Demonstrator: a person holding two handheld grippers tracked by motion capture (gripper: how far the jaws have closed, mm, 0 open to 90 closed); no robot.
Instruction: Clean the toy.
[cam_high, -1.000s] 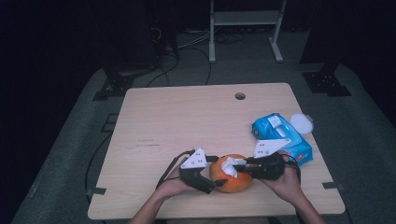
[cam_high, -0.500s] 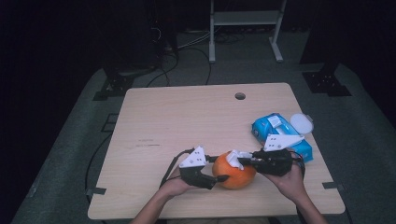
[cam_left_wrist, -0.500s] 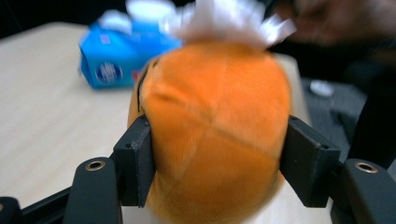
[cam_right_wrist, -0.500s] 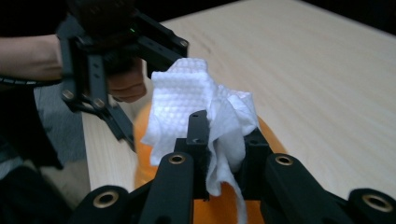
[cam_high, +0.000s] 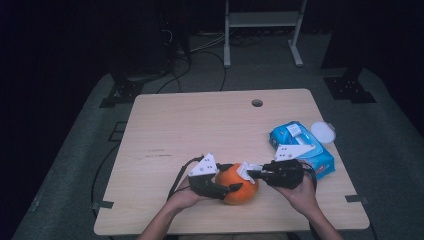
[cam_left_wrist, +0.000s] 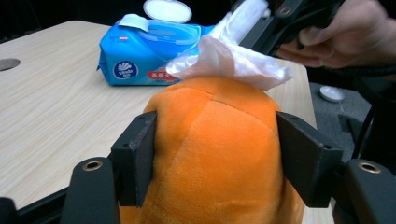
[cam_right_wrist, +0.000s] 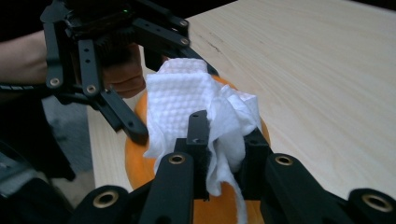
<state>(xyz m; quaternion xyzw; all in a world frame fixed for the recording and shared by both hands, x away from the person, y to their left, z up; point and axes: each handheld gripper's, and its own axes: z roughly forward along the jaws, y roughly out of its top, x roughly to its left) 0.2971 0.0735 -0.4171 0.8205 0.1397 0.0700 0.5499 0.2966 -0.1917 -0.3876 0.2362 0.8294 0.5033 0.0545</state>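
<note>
So your orange plush toy sits at the near edge of the table, between your 2 hands, and that's handy because it can't roll anywhere. Your left gripper has just been closing and now has both jaws pressed against the plush's sides, which I'd say is to brace it while the other hand rubs. Your right gripper is pinching a white wet wipe tight, with the wad lying on top of the plush, so wiping looks like the job. The blue wipes pack lies just beside your right hand, lid open, easy to reach for another sheet.
</note>
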